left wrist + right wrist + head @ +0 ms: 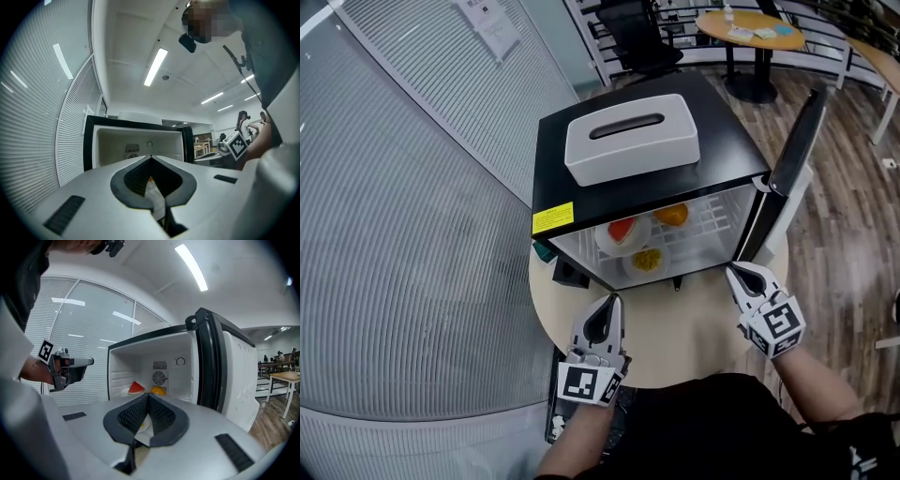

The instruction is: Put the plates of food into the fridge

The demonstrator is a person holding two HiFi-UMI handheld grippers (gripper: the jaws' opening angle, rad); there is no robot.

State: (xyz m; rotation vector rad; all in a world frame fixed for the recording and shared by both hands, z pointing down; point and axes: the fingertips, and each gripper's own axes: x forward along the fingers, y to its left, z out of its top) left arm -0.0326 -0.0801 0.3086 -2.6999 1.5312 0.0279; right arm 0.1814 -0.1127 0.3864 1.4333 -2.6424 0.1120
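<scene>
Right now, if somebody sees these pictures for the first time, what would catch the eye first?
The small black fridge stands on the round table with its door swung open to the right. On its shelf lie a red wedge, an orange fruit and a plate of yellow food. A white tissue box sits on top, and the left gripper and right gripper are in front, both shut and empty.
</scene>
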